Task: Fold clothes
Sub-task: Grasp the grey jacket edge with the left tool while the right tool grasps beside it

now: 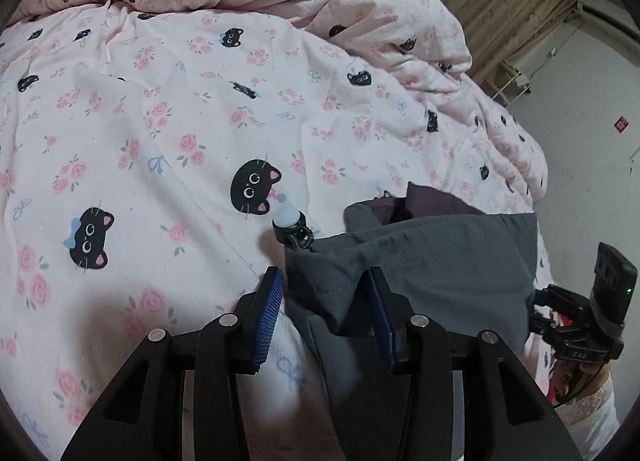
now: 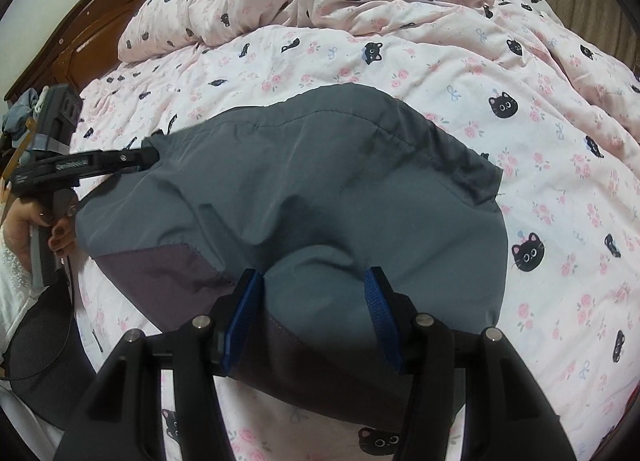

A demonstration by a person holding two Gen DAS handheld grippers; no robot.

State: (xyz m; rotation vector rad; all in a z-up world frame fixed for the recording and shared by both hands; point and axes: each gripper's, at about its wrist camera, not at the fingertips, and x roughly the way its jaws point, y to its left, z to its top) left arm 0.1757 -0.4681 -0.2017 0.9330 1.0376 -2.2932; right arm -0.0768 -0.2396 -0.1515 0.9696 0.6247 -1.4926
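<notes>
The grey garment (image 2: 304, 189) is spread on the bed (image 2: 560, 221), its long axis running between both grippers. The left gripper (image 1: 324, 301) stands part-open around one end's edge; the right gripper (image 2: 312, 309), half-open, straddles a bulge at the other.

You have a slate-grey garment (image 2: 320, 189) with a dull purple panel (image 2: 160, 273) at its near left corner. Under the garment, the duvet cover (image 1: 160, 121) is pale pink, printed with black cat faces, pink roses and blue bows. Left of the garment, dark brown wooden headboard (image 2: 80, 41). Gripper pads (image 1: 268, 313) are blue.
</notes>
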